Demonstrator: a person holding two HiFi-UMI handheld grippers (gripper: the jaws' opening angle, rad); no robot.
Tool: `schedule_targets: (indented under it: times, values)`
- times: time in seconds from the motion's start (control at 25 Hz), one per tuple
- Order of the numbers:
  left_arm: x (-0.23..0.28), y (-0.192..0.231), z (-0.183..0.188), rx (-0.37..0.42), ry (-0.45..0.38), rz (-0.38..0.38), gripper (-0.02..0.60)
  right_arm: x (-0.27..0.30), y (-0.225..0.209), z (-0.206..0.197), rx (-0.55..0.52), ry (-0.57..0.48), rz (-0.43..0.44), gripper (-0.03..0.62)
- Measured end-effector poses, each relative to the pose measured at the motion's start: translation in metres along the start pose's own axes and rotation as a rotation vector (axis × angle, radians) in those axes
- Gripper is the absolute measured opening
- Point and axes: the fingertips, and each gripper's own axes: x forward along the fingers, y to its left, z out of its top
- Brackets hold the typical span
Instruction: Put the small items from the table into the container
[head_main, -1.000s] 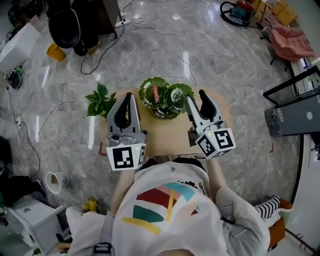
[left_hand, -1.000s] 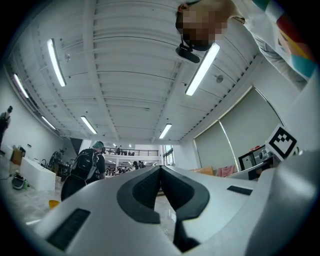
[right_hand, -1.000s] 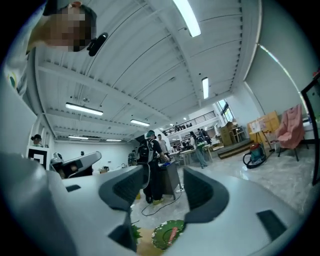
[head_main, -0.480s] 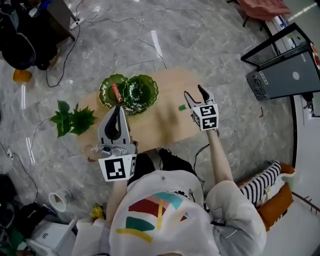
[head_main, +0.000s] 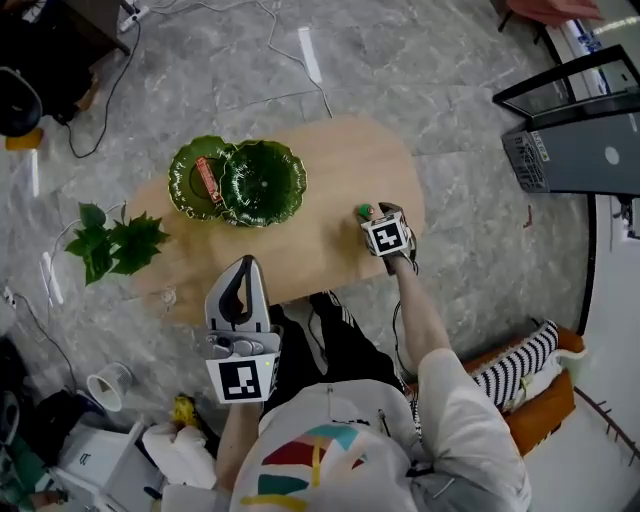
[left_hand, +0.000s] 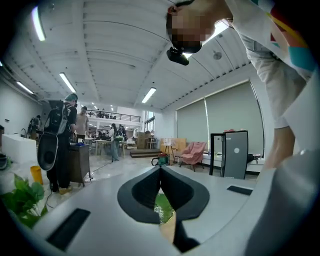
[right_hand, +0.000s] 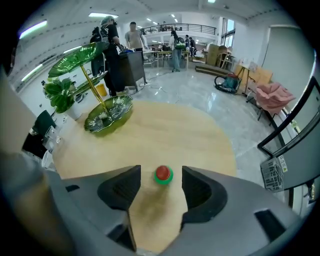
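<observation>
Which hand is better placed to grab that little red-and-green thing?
Right. The right tool straddles the red-and-green item, jaws closing, not touching it. The left tool is shut, away at the table's near edge.

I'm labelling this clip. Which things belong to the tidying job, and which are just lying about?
Job:
small green-and-red item on the wooden table
green leaf dish
orange-red piece already in it

Lying about, all on the floor:
leafy plant
white cup
dark cabinet
</observation>
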Motion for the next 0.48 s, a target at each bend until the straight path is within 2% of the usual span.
schedule_targets:
  times: [0.08,0.12,0.2,0.28,0.48]
  values:
    - [-0.002,0.005,0.005,0.022,-0.014,0.021,0.008,0.009,0.000,-0.001,-0.002,0.048,-0.026,0.244]
    - [-0.002,0.007,0.006,0.032,-0.018,0.032,0.008,0.011,0.001,-0.002,-0.020,0.086,-0.039,0.096]
    - [-0.003,0.008,0.008,0.039,-0.019,0.040,0.008,0.009,0.004,0.001,-0.056,0.131,-0.045,0.090]
    - [-0.005,0.006,0.015,0.041,-0.025,0.038,0.008,-0.002,0.011,0.011,-0.076,0.099,-0.038,0.091]
    - [-0.009,0.015,0.057,0.053,-0.097,0.055,0.008,-0.083,0.027,0.063,-0.120,-0.136,-0.040,0.091]
